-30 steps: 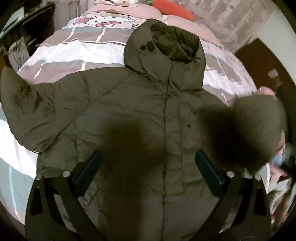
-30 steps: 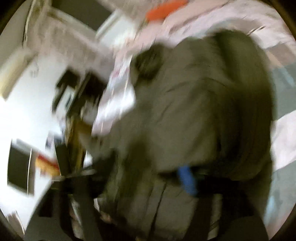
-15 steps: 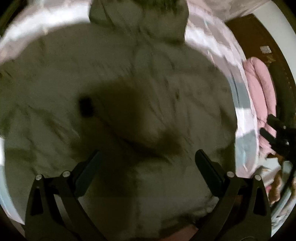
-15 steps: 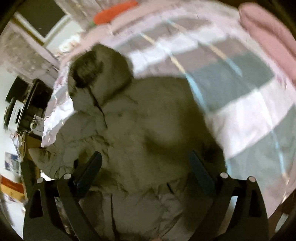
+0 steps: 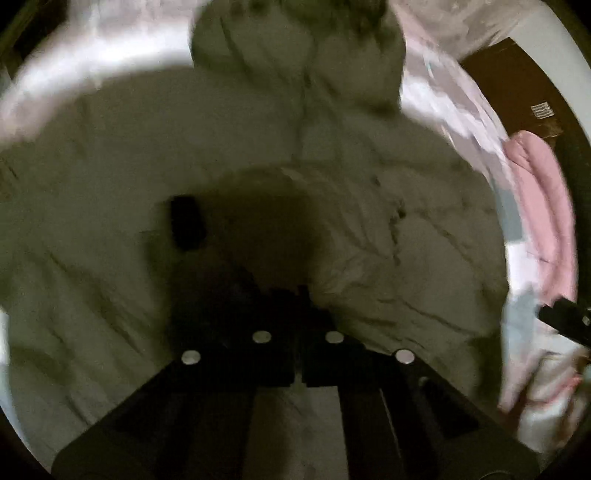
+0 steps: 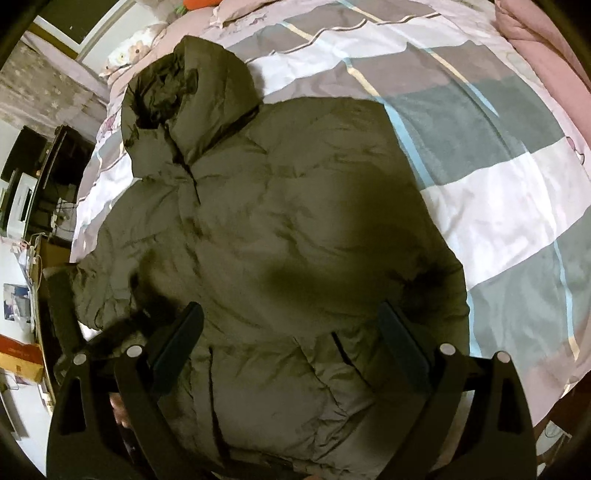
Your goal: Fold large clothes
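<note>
An olive hooded puffer jacket lies front up on the striped bed cover, its hood toward the pillows. Its right sleeve lies folded over the body. In the left wrist view the jacket fills the frame, blurred. My left gripper is low over the jacket's lower front with its fingers together; whether cloth sits between them is too dark to tell. My right gripper is open and empty, held above the jacket's lower half.
A pink quilt lies along the bed's right edge, also in the right wrist view. A desk with a white device and a cardboard box stand left of the bed. Pillows and an orange toy lie at the head.
The right gripper let go of the right sleeve, which now lies folded over the body, and pulled back open. The left gripper dropped close to the jacket and went from open to shut.
</note>
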Motion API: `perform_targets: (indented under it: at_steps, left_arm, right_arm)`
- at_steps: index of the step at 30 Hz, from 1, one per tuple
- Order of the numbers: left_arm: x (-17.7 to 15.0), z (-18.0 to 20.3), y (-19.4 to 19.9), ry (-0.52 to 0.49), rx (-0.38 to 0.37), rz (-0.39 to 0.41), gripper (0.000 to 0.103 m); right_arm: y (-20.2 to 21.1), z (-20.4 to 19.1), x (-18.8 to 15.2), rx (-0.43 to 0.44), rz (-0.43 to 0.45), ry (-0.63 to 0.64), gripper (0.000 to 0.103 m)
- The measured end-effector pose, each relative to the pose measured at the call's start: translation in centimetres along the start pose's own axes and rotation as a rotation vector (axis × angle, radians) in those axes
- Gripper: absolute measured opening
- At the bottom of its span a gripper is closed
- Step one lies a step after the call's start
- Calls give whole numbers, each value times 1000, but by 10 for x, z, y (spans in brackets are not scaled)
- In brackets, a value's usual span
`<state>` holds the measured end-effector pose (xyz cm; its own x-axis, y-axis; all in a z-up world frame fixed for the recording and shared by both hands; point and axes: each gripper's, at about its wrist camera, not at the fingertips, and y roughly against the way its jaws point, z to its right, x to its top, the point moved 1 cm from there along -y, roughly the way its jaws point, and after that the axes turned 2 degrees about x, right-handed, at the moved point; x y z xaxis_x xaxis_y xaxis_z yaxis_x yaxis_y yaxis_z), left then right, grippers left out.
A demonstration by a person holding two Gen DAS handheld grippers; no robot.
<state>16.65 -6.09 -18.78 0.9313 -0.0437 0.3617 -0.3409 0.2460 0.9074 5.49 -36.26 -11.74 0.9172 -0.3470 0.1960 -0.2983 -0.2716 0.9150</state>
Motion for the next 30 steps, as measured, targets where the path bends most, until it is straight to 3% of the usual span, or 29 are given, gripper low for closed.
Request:
perform_targets:
  at_steps: [2, 3, 4, 5, 6, 7, 10, 13, 16, 22, 26, 28, 30]
  left_arm:
    - [8, 3, 17, -79, 132, 180, 1]
    - [11, 7, 26, -139, 237, 271, 1]
    - [13, 11, 31, -183, 308, 315, 7]
    - [14, 15, 32, -240, 397, 333, 16]
    - [14, 12, 32, -247, 404, 314, 49]
    - [14, 10, 31, -223, 385, 284, 72]
    - [17, -4, 33, -73, 237, 225, 77]
    - [19, -15, 22, 72, 30, 103, 96]
    - [8, -25, 7, 229, -141, -20, 100]
    - [-2, -25, -15, 239, -102, -81, 101]
    - [4, -32, -10, 298, -103, 36, 100]
    - [11, -36, -5, 335, -80, 99, 99]
    - [19, -42, 6, 382, -103, 130, 99]
  right_arm:
    - [-2, -1, -1, 3, -5, 3, 95]
    - [-3, -1, -2, 4, -7, 6, 95]
    - [-4, -1, -2, 2, -8, 8, 95]
    - [-5, 0, -3, -2, -12, 11, 95]
    - [-7, 0, -3, -10, -18, 15, 95]
    - [-8, 1, -3, -18, -21, 17, 95]
    - [-12, 4, -2, -40, -23, 14, 95]
    - [-23, 7, -1, -44, -48, 2, 95]
    - [-39, 9, -3, -22, -100, -24, 95]
    - [-71, 9, -7, -15, -192, -45, 95]
    - [-78, 8, -6, -16, -192, -43, 95]
    - [-73, 8, -4, 1, -161, -42, 95]
    - [-64, 9, 0, 40, -116, -47, 95]
